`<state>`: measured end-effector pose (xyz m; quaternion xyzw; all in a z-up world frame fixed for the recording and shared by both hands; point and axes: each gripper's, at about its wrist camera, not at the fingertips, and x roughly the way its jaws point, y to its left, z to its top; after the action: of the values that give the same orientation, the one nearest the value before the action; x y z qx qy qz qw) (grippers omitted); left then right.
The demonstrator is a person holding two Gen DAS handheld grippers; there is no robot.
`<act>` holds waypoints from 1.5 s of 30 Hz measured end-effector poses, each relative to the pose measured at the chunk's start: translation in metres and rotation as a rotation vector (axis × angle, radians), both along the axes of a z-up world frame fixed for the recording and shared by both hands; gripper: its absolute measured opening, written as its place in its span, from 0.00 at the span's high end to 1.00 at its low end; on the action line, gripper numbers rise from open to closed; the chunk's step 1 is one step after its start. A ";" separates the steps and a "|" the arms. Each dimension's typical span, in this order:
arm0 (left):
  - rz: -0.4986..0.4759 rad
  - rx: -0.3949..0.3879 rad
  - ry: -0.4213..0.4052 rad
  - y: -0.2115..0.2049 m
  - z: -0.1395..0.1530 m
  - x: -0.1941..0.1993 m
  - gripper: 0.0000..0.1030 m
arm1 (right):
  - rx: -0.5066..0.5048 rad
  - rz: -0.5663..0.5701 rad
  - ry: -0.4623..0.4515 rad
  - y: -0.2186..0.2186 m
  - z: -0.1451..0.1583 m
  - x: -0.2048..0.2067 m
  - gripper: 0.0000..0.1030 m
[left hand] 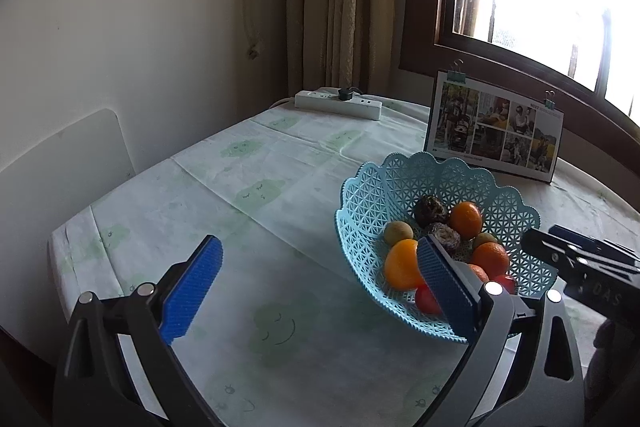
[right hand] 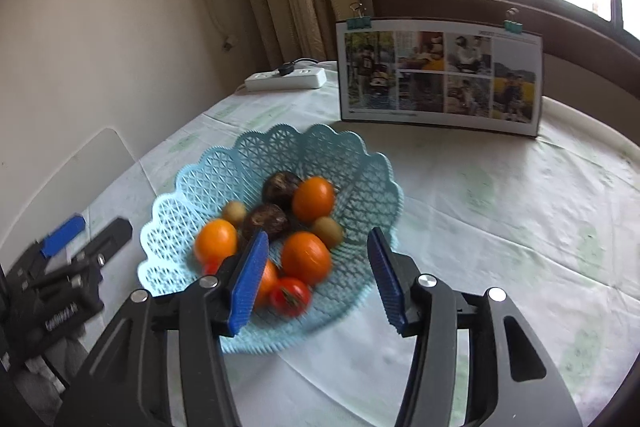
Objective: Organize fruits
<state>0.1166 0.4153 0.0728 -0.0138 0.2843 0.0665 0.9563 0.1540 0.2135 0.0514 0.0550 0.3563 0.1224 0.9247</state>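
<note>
Table (right hand: 500, 227): covered by a pale cloth printed with green cloud faces; no loose fruit shows on it in either view.

Photo board (right hand: 440, 75): upright at 1 o'clock from the basket, held by two binder clips.

Basket (right hand: 192, 183): light-blue lattice bowl with scalloped rim, standing on the table. All the visible fruit lies inside it.

Power strip (right hand: 286, 79): white, at 12 o'clock near the curtain.

Left gripper (left hand: 320, 283): empty, jaws spread wide, held above bare cloth at about 9 o'clock from the basket, its right pad overlapping the basket's near rim in view.

Right gripper (right hand: 316, 279): empty, jaws well apart, aimed down over the basket's 5 o'clock rim; the picture is motion-blurred here.

Oranges (right hand: 306, 257): four, mixed through the heap.

Dark round fruits (right hand: 266, 221): two, centre.

Tomatoes (right hand: 290, 295): two, at 6 o'clock.

Small green fruits (right hand: 328, 231): two.

Step, judged: gathering looks complete or nearly so. Any next move would call for sighting a stray fruit first; none is visible.
</note>
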 end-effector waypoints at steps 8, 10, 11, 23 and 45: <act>-0.003 0.046 -0.020 -0.014 0.005 -0.008 0.03 | -0.010 0.008 -0.019 -0.012 0.003 -0.024 0.30; -0.012 0.054 -0.020 -0.019 0.006 -0.009 0.03 | -0.009 0.008 -0.029 -0.014 0.003 -0.029 0.29; -0.015 0.060 -0.021 -0.022 0.006 -0.010 0.03 | -0.010 0.007 -0.036 -0.014 0.004 -0.031 0.28; -0.018 0.119 -0.044 -0.040 0.012 -0.018 0.03 | 0.000 -0.004 -0.076 -0.020 0.006 -0.042 0.21; -0.050 0.132 -0.023 -0.051 0.010 -0.018 0.03 | -0.009 0.009 -0.061 -0.019 -0.002 -0.043 0.18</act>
<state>0.0986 0.3638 0.0830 0.0554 0.2684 0.0613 0.9598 0.1106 0.1942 0.0493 0.0453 0.3288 0.1265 0.9348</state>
